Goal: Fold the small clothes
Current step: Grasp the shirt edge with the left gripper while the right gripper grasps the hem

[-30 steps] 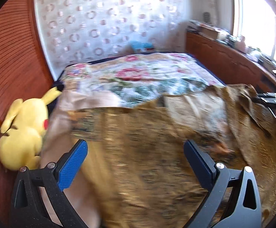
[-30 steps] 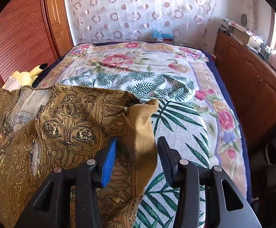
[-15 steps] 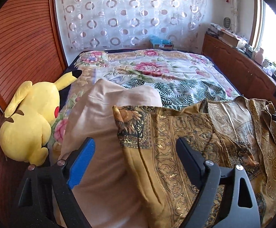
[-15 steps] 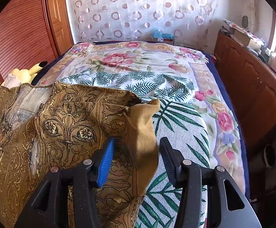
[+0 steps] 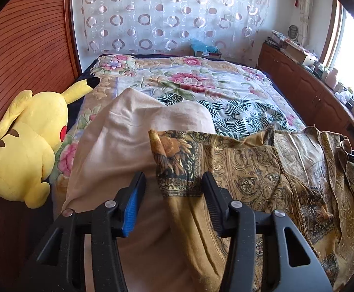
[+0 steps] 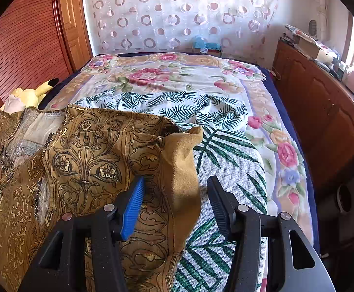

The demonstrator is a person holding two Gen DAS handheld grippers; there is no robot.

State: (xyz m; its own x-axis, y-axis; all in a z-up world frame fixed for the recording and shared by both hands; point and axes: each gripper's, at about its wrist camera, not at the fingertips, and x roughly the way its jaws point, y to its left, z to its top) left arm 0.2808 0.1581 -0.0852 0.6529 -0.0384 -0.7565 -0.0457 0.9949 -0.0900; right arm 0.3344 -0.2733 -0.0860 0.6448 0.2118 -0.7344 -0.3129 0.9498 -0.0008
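A golden-brown garment with dark ornate print [image 5: 250,170] lies spread across the near end of the bed. My left gripper [image 5: 173,182] straddles its left corner. The jaws are closing, with the folded edge between them, and the blue pad [image 5: 134,202] stands apart from the cloth. In the right wrist view the same garment [image 6: 91,158] fills the left half. My right gripper [image 6: 177,182] is around its plain mustard right corner [image 6: 184,165]. Its jaws are opening, and the black pad [image 6: 217,202] stands apart from the fabric.
A beige pillow [image 5: 128,141] lies under the garment's left edge, with a yellow plush toy [image 5: 28,141] beside it against the wooden wall. A leaf-print cushion [image 6: 230,165] sits under the right corner. A floral bedspread [image 5: 189,82] stretches beyond. Wooden cabinets [image 6: 323,102] line the right.
The left gripper slid left along the garment to its left corner and its jaws narrowed a lot. The right gripper stayed put and its jaws widened slightly around the mustard corner.
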